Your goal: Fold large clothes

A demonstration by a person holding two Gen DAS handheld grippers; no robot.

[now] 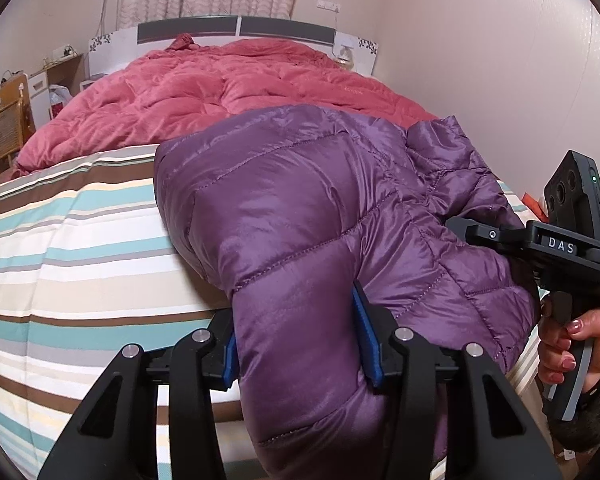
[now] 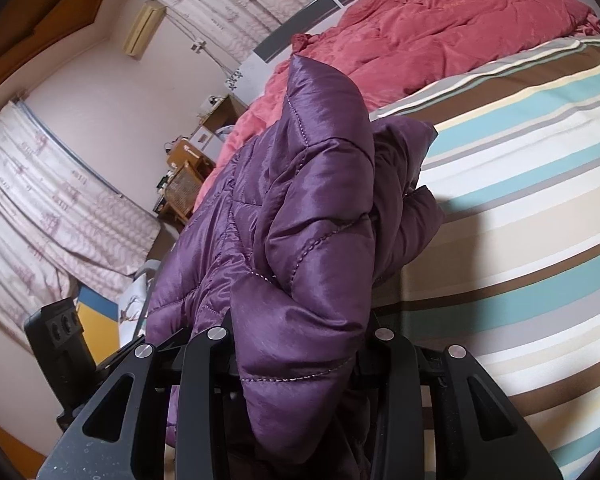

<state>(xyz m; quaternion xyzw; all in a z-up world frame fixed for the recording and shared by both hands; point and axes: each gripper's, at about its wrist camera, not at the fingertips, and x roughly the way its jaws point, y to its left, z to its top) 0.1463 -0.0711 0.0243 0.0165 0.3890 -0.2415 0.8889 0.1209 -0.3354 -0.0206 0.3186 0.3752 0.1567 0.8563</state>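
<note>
A shiny purple quilted puffer jacket lies bunched on the striped bedsheet near the bed's near edge. My left gripper is shut on a thick fold of the jacket, with blue pads pressing both sides. My right gripper shows at the right of the left wrist view, held by a hand, its fingertips buried in the jacket. In the right wrist view the right gripper is shut on a bunched part of the jacket, which hides its pads.
A pink-red quilted duvet covers the far half of the bed, below a grey-and-white headboard. A wicker chair and small furniture stand at the left. A wall runs along the right. Curtains hang behind.
</note>
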